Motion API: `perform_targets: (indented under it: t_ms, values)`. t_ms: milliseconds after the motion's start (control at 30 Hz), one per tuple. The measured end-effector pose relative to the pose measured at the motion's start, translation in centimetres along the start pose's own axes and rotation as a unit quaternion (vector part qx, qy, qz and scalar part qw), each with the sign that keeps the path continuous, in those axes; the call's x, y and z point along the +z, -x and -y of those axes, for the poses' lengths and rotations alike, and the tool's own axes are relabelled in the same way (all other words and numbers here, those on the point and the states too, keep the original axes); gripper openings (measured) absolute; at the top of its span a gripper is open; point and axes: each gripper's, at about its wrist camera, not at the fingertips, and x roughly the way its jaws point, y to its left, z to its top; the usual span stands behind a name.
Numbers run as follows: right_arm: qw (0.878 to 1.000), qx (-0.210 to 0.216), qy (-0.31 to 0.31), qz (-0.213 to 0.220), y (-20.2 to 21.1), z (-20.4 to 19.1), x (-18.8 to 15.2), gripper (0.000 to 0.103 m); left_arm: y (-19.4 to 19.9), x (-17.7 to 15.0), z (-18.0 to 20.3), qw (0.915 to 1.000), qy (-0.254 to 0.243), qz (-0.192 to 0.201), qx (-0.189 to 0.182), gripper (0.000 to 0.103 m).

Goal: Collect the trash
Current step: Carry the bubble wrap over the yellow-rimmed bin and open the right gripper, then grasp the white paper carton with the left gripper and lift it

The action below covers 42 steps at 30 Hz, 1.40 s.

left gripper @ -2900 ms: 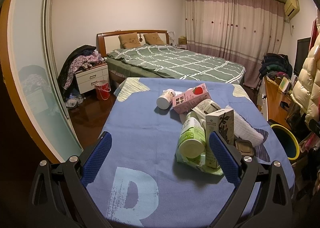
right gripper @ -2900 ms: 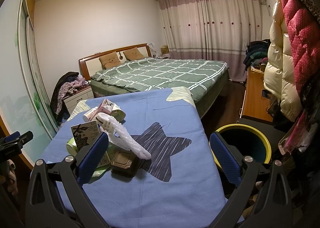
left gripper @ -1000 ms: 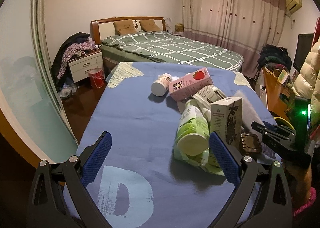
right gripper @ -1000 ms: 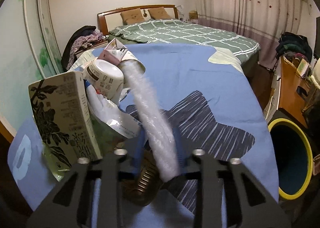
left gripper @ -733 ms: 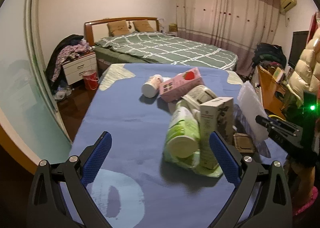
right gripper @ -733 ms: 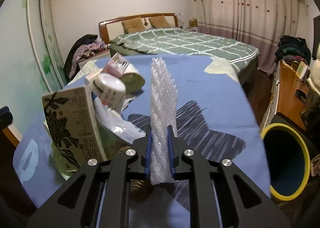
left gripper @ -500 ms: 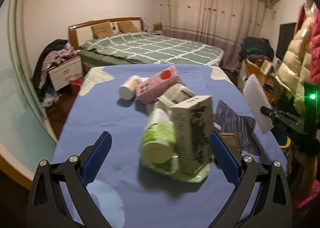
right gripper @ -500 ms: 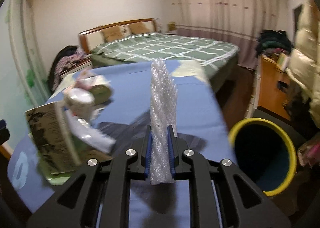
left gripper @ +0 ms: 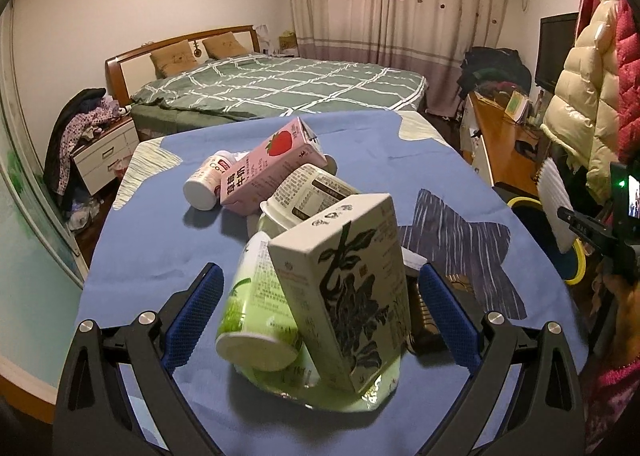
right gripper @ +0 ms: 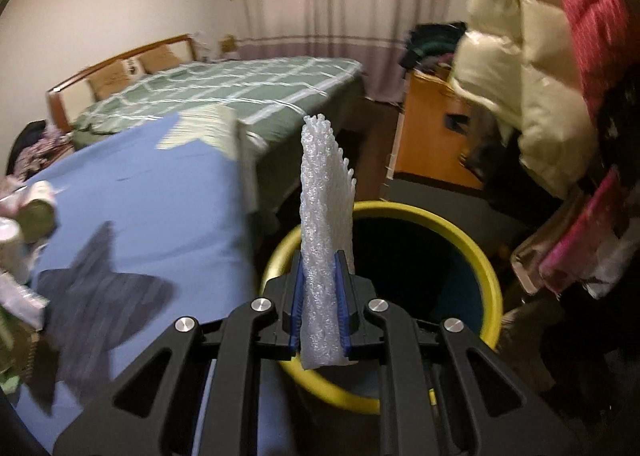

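Note:
My right gripper (right gripper: 320, 296) is shut on a white foam sheet (right gripper: 324, 224) and holds it upright above the near rim of the yellow-rimmed bin (right gripper: 480, 252) beside the table. In the left wrist view that foam sheet (left gripper: 554, 208) and bin (left gripper: 576, 268) show at the far right. My left gripper (left gripper: 320, 308) is open, its fingers either side of a trash pile on the blue cloth: a beige carton with a black leaf print (left gripper: 348, 296), a green bottle (left gripper: 256, 308), a white tub (left gripper: 308, 192), a pink strawberry milk carton (left gripper: 268, 172) and a small white bottle (left gripper: 208, 184).
The table (left gripper: 160, 240) wears a blue cloth with a dark star. A brown plastic tray (left gripper: 424, 320) lies right of the pile. A green bed (left gripper: 280, 84) stands behind. A wooden desk (left gripper: 504, 148) and hanging coats (right gripper: 540, 76) crowd the right side.
My right gripper closed on the foam sheet, lifted it from the pile and swung it right, over the bin. My left gripper moved closer to the pile, still open.

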Motion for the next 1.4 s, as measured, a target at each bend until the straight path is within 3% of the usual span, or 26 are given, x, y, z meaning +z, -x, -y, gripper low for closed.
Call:
perform_targets:
  t_ms: [67, 133, 200, 467, 633, 933, 1100, 1400]
  values:
    - [1.0, -0.014, -0.008, -0.001, -0.4, 0.8, 0.0, 0.02, -0.4, 0.2, 0.0, 1.0, -0.001, -0.002, 0.0, 0.096]
    - [1.0, -0.025, -0.016, 0.002, -0.5, 1.5, -0.1, 0.036, -0.8, 0.2, -0.1, 1.0, -0.001, -0.006, -0.003, 0.096]
    - [0.999, -0.025, -0.019, 0.007, -0.3, 1.6, -0.2, 0.04, -1.3, 0.3, -0.1, 0.9999, -0.002, -0.011, -0.007, 0.096]
    - [1.0, -0.024, -0.007, 0.012, 0.2, 0.6, -0.3, 0.043, -2.1, 0.5, 0.0, 0.9995, -0.005, -0.016, -0.026, 0.094]
    - [1.0, -0.02, -0.012, 0.016, 0.5, 0.8, -0.2, 0.044, -2.7, 0.5, 0.0, 0.9987, -0.008, -0.026, -0.044, 0.067]
    - [1.0, -0.007, -0.013, 0.021, 1.2, 0.5, -0.3, 0.044, -0.9, 0.5, 0.9, 0.9977, -0.02, 0.0, -0.065, 0.039]
    - [1.0, -0.002, -0.015, 0.027, 1.8, 0.6, -0.5, 0.044, 0.2, 0.8, 1.9, 0.9968, -0.029, 0.006, -0.074, 0.032]
    - [0.999, 0.004, -0.026, 0.046, 3.8, 1.7, -0.6, 0.044, 3.1, 2.0, 4.3, 0.9948, -0.063, 0.044, -0.067, 0.031]
